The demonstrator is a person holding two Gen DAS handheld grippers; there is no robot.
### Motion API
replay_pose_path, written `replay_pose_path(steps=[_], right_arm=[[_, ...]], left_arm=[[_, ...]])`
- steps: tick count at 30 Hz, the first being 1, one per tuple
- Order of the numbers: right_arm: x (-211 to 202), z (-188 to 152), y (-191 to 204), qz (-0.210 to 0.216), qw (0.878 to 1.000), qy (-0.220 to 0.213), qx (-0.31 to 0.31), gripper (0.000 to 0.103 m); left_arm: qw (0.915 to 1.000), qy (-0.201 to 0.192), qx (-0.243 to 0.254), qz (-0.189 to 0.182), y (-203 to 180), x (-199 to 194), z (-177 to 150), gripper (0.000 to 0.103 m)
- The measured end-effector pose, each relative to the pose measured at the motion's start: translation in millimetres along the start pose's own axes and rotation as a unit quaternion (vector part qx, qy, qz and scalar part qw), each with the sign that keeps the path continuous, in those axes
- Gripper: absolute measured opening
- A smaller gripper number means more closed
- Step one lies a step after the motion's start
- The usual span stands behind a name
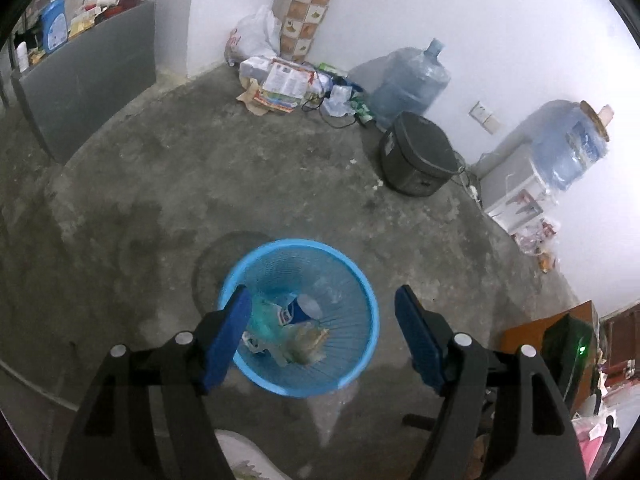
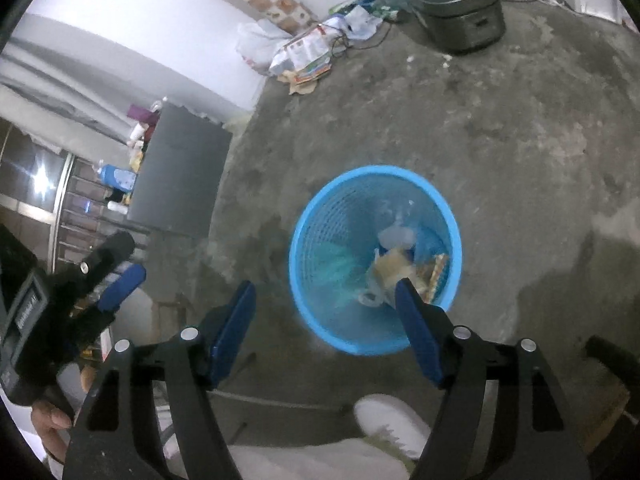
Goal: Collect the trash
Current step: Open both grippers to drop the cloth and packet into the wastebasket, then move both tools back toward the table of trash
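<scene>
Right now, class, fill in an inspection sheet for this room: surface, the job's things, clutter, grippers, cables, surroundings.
Surface: bare concrete floor, stained and patchy.
Job's things: blue mesh bin standing upright on the floor, holding trash of wrappers and plastic.
Clutter: pile of papers and bags by the tiled pillar; more packets by the right wall.
Grippers: left hand-held gripper open and empty above the bin; right hand-held gripper open and empty beside it.
Cables: black cord near the pile; power strip by the dispenser.
Surroundings: dark cooker, water jug, dispenser, grey cabinet.
</scene>
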State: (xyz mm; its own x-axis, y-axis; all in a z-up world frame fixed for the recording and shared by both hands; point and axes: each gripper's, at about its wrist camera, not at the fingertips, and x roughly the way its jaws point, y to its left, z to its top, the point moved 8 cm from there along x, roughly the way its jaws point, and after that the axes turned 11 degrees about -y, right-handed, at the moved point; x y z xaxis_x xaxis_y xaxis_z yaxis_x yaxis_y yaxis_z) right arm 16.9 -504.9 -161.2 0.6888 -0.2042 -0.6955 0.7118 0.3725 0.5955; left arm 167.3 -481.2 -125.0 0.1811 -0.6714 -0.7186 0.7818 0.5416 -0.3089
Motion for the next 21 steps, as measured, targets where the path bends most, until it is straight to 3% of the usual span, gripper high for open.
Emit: replay_pose_path(steps=[10, 21], right_arm=[[-24, -11, 21, 0.01, 0.999, -0.006, -0.034, 0.069], [-67, -36, 97, 0.066, 0.988, -0.023, -0.138, 0.069]], left_arm=[[0.9993, -0.033, 0.02, 0.002, 0, -58, -5, 0.072], [0.9938, -0.102, 0.043, 0.004, 15, -180, -28, 0.072]])
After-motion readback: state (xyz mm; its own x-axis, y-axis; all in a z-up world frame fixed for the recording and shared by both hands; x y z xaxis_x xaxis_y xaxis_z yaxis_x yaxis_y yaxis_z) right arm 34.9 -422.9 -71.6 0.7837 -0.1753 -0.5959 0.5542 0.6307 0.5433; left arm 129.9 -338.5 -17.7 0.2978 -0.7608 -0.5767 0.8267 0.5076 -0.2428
